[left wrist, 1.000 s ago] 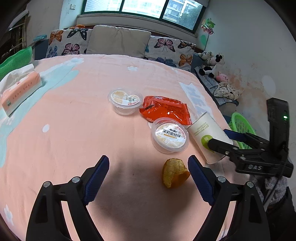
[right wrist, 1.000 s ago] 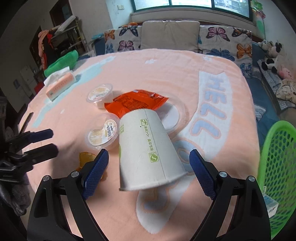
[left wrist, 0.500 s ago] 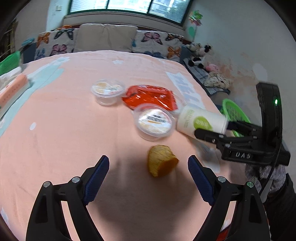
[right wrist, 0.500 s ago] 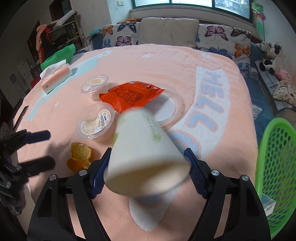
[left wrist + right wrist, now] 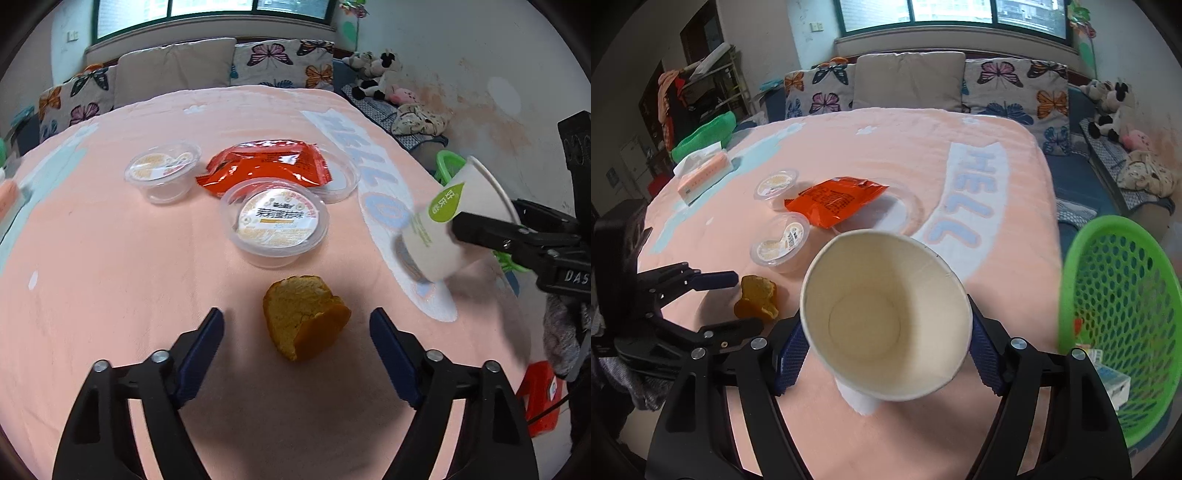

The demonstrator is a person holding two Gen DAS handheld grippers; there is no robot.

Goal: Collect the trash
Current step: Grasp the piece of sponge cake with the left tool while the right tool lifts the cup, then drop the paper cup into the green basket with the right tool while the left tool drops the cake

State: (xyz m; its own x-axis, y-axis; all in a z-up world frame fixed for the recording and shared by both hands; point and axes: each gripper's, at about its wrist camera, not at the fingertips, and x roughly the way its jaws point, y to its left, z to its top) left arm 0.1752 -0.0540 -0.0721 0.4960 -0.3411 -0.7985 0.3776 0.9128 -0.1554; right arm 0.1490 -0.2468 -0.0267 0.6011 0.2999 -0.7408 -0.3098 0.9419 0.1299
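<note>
Trash on the pink blanket (image 5: pixel 110 258): two clear lidded tubs (image 5: pixel 275 221) (image 5: pixel 162 170), one red wrapper (image 5: pixel 264 168), one orange peel (image 5: pixel 303 323), one clear lid (image 5: pixel 899 210). One paper cup (image 5: pixel 886 314), lifted, clamped between the right gripper (image 5: pixel 886 343) pads. Left gripper (image 5: pixel 297 332) jaws just narrowed, straddling the peel without touching. One green basket (image 5: pixel 1119 295) beside the bed.

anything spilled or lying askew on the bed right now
No spill shows. The white paper cup is tipped, mouth toward the camera, clamped in the right gripper and looks empty. The orange peel lies loose between the open left gripper.
</note>
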